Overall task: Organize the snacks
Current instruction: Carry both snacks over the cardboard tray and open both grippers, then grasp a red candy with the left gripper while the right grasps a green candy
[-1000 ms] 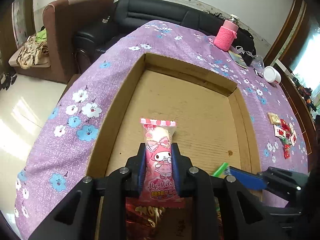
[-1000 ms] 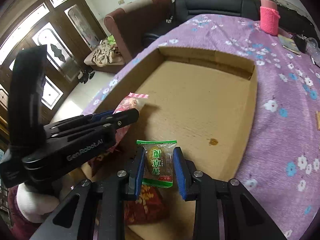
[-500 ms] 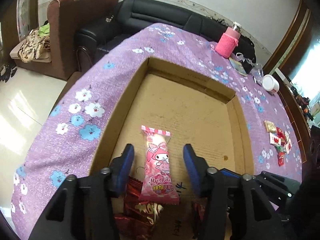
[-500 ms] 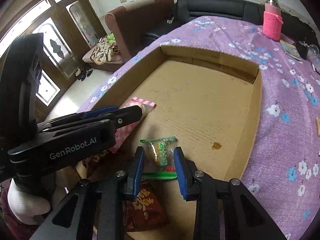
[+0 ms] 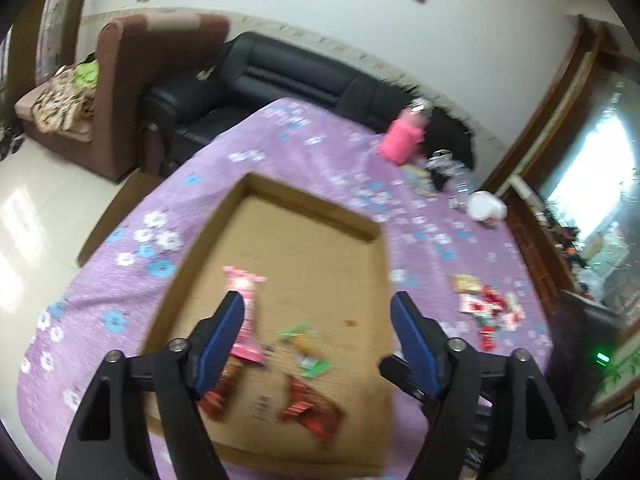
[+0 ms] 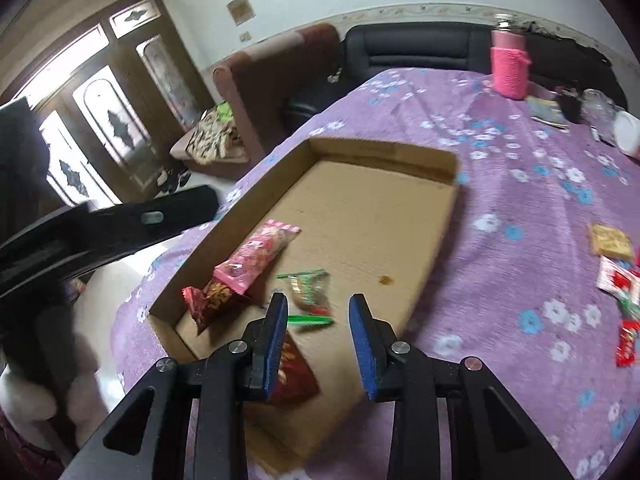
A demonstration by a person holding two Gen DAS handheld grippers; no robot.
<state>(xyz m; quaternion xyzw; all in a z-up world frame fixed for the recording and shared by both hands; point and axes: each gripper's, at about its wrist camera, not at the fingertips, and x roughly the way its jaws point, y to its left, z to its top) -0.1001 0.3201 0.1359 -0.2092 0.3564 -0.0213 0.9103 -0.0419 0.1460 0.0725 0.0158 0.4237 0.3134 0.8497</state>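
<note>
Table [image 6: 500,200] w/ purple floral cloth fills most of both views; black sofa [image 5: 288,76] and brown armchair [image 5: 132,80] behind it.

Cardboard tray [image 6: 440,240] lies flat on the cloth, open top, low walls. All sorted snacks sit at its near end; far half bare cardboard w/ one small brown spot.

L gripper [image 5: 316,336] above tray's near end, fingers spread wide, nothing between them. R gripper [image 6: 318,340] also over near end, fingers apart, empty. In right wrist view the L gripper's black body crosses at left, outside the tray.

Pink bottle [image 6: 509,68] upright at table's far side, white lid [image 5: 486,208] and small clutter near it.

In tray: pink pack [image 6: 256,256] lies flat by left wall, its near end overlapping a red pack [image 6: 210,300]. Second red pack [image 6: 292,372] nearer, partly behind R gripper's left finger. Green pack [image 6: 310,288] flat, just right of pink pack, not touching as far as visible; thin green strip just before it.

Loose snacks [image 6: 616,280] on cloth right of tray, well apart from it: yellowish pack, red-white ones. Left wrist view blurred.
</note>
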